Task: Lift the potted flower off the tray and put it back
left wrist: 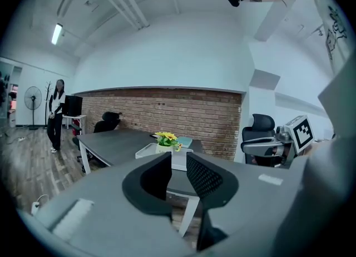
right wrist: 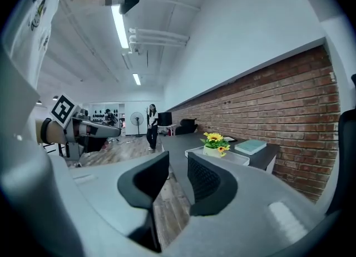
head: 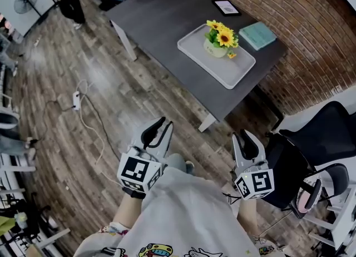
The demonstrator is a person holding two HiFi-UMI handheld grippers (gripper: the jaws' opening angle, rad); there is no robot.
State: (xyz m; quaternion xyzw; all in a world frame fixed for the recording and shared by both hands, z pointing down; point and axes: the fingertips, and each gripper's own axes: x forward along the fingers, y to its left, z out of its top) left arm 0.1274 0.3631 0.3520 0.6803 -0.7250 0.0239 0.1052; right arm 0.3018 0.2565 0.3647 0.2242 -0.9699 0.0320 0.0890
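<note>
Left tongs (head: 166, 122) narrowly apart, empty, held close to the body. Right tongs (head: 240, 134) same. Potted flower (head: 218, 41) sits on the tray (head: 233, 72) on the worktop (head: 161, 22), well ahead. Suggest: close in first, widen one pair, grip the pot below the blooms.

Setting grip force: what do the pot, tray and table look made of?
Pot: cream, smooth and plain; ceramic or plastic, can't tell which from here.
Tray: pale grey, matte, rounded corners and a raised moulded rim; likely plastic.
Table: dark grey, flat matte top with no grain; probably laminate or painted board.
</note>
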